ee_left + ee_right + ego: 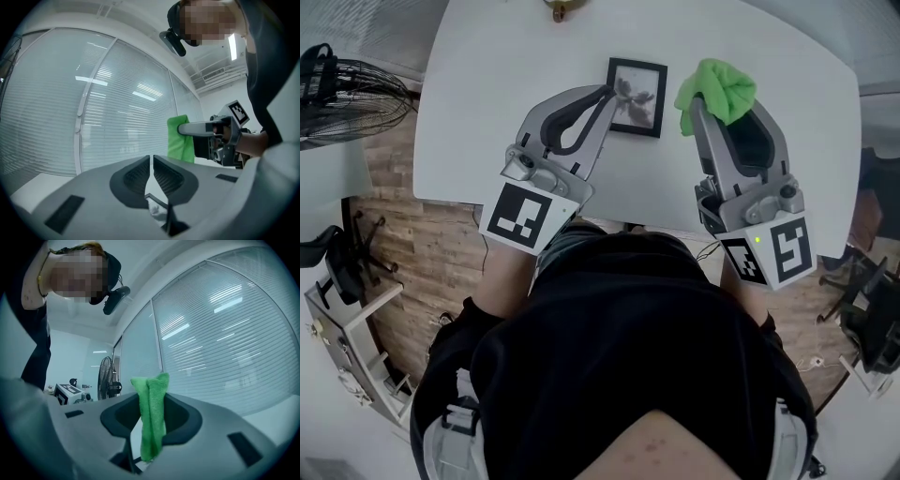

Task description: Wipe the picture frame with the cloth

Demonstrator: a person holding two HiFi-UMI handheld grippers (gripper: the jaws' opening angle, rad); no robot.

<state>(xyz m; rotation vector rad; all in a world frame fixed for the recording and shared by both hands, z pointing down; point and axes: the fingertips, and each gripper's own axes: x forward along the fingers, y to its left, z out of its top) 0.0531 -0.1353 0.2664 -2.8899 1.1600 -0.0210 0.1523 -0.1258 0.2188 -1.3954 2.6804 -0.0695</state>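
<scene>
Closest to the head camera, the person's dark-clothed shoulders (619, 319) are being shown filling the lower part of the view, and beyond them both grippers are being held out level over the white table (487, 84). The picture frame (637, 97) is being left lying flat on that table between the two sets of jaws, its long axis running away from the person with a slight tilt. The left gripper (607, 92) is being held nearer to it. Its tips are being seen over the frame's left edge, though whether they are touching it cannot be told from above. In the left gripper view its jaws are being kept drawn almost together, with only a thin slit parting them and nothing being pinched between the pads. The green cloth (717, 89) is being clamped in the right gripper (712, 108), whose jaws are being pressed onto it in the right gripper view, with a fold hanging down between them. That cloth is being held just beside the frame's right edge, seemingly above the table rather than on it. The coming wipe is therefore being judged to turn on a short shift of the right gripper toward the person's left and down onto the frame's face, while the left gripper is perhaps being used to steady the frame.
</scene>
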